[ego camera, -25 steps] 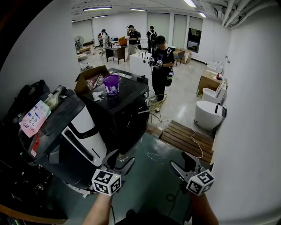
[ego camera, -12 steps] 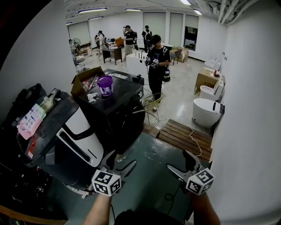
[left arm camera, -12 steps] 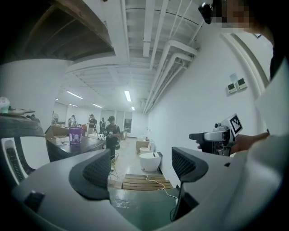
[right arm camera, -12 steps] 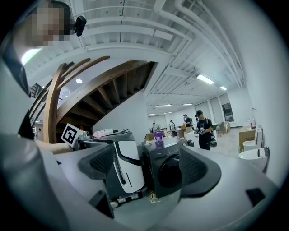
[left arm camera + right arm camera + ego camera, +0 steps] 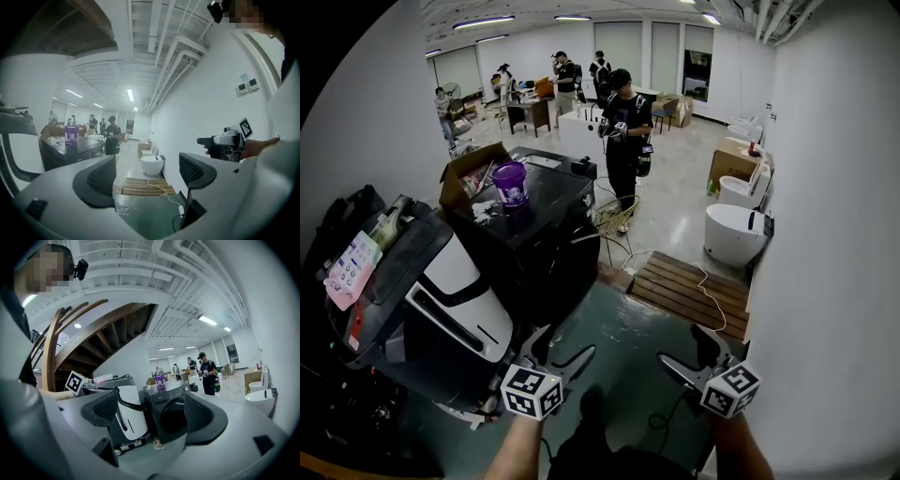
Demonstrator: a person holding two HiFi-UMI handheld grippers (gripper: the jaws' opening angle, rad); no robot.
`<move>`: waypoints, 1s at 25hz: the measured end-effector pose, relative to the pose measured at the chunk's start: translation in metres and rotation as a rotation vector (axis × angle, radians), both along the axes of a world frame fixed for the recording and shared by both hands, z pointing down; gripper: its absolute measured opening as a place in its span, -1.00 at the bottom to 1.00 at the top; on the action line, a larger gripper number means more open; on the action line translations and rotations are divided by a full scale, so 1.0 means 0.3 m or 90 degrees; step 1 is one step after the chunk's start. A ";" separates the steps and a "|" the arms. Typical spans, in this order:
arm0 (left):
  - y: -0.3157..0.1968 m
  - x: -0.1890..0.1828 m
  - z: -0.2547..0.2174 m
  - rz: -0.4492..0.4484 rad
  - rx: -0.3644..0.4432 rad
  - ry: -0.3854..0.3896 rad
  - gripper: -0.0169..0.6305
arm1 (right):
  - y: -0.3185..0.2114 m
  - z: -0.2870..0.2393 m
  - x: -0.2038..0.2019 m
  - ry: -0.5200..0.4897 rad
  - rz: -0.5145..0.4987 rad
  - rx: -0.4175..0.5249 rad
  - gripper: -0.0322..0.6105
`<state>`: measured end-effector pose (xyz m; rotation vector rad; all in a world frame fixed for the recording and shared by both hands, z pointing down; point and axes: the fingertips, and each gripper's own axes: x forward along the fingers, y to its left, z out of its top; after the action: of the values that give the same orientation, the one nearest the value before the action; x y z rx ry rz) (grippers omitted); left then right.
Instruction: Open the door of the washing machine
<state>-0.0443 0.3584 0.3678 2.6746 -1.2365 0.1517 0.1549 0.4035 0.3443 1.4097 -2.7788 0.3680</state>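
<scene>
The black washing machine (image 5: 546, 246) stands at centre left in the head view, its round door (image 5: 174, 420) shut and facing my right gripper's camera. A purple bucket (image 5: 510, 184) sits on its top. My left gripper (image 5: 562, 345) hangs low over the green floor, in front of the machine and apart from it. Its jaws are opening and nothing is between them (image 5: 147, 171). My right gripper (image 5: 684, 345) is level with it to the right, open and empty (image 5: 152, 411), pointing at the machine's front from a distance.
A white-and-black appliance (image 5: 450, 300) stands left of the washing machine. Beyond lie a wooden pallet (image 5: 689, 291), white toilets (image 5: 733, 234), an open cardboard box (image 5: 469, 173) and a cable (image 5: 675, 412) on the floor. A person in black (image 5: 623, 131) stands behind the machine. A white wall runs along the right.
Both grippers' jaws have spread wider. The head view has shifted, so the washing machine and the appliance now sit further left and closer.
</scene>
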 end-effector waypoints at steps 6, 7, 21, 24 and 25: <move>-0.220 0.016 0.043 0.018 -0.007 0.026 0.37 | -0.204 0.014 -0.008 0.018 0.010 -0.008 0.48; -0.271 0.010 0.050 0.020 -0.008 0.029 0.37 | -0.254 0.018 -0.013 0.018 0.013 -0.009 0.48; -0.883 -0.222 0.065 -0.011 -0.022 0.032 0.34 | -0.896 0.040 -0.274 -0.017 -0.027 -0.046 0.48; -0.955 -0.269 0.070 -0.019 -0.023 0.027 0.34 | -0.977 0.043 -0.308 -0.024 -0.029 -0.047 0.48; -0.977 -0.283 0.076 -0.023 -0.025 0.026 0.33 | -1.001 0.052 -0.313 -0.023 -0.028 -0.051 0.48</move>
<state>-0.1293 0.0652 0.3907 2.6068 -1.2559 0.1156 0.0610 0.1033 0.3597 1.3370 -2.7832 0.5039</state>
